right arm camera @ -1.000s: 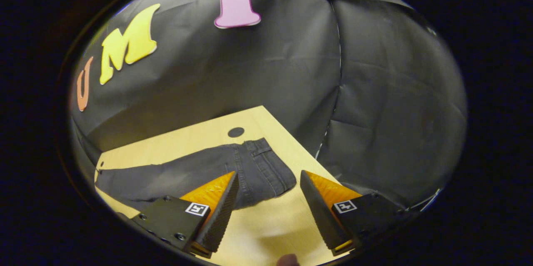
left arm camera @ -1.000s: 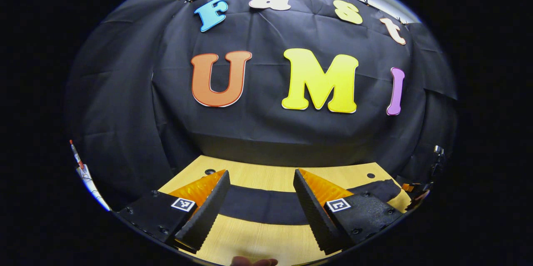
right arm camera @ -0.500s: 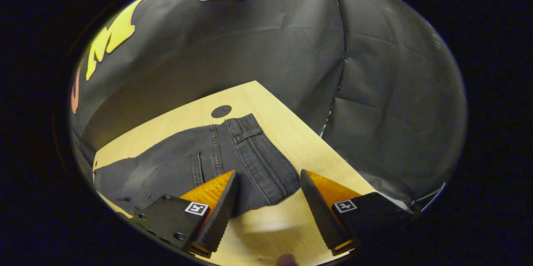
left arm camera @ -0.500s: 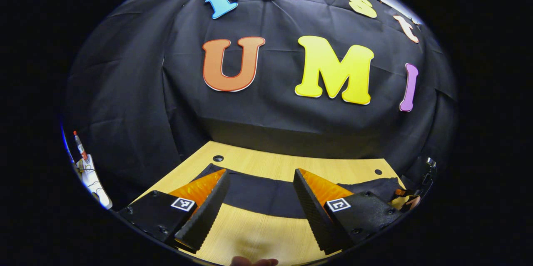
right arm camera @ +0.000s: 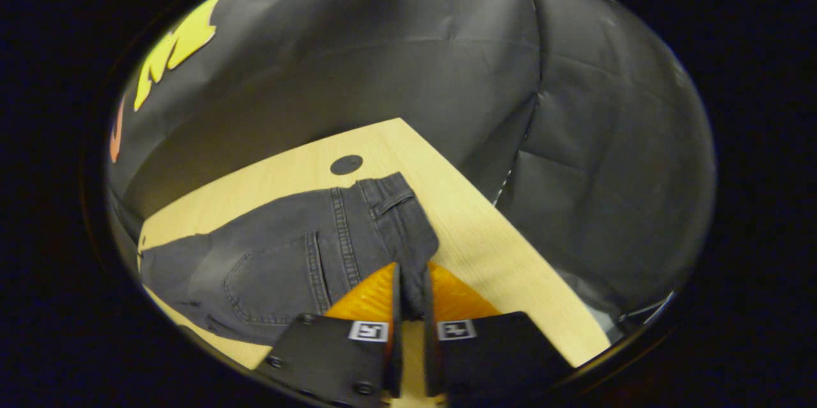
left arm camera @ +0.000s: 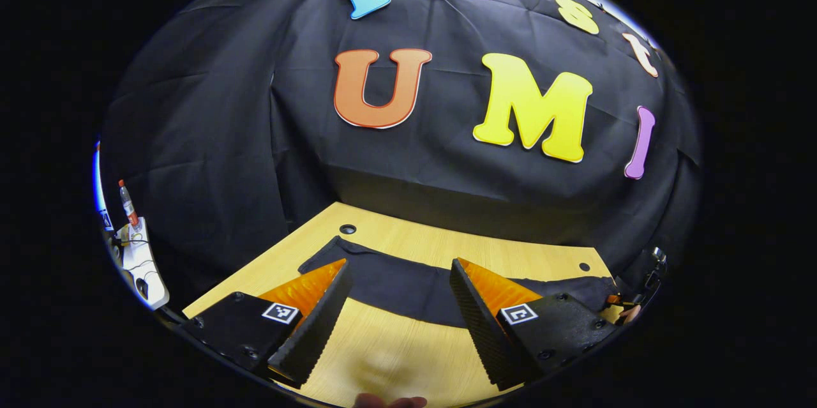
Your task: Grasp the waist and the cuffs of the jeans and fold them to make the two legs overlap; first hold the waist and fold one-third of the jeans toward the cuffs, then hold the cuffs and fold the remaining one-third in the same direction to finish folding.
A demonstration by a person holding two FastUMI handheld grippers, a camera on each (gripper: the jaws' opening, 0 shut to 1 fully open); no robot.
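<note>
Right hand-held gripper point(right arm camera: 408, 299) pinches the jeans point(right arm camera: 287, 255) at the waistband just ahead, left hand-held gripper point(left arm camera: 399, 312) gapes wide short of the limp, floppy denim, which looks to want a hem grip

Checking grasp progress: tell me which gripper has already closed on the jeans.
The right gripper: its jaws pinch the dark grey denim jeans' waist edge. The left gripper hangs open above them.

1. Dark grey denim jeans point(right arm camera: 287, 255) lie flat on the light wooden table point(right arm camera: 485, 235), spread lengthwise across it.
2. The waistband end point(right arm camera: 399, 216), with belt loops and stitched seams, lies at the right, near the table's right edge.
3. A back pocket point(right arm camera: 268, 280) faces up.
4. In the left gripper view the jeans point(left arm camera: 396, 280) form a long dark band, the cuff end point(left arm camera: 325, 255) at the far left.
</note>
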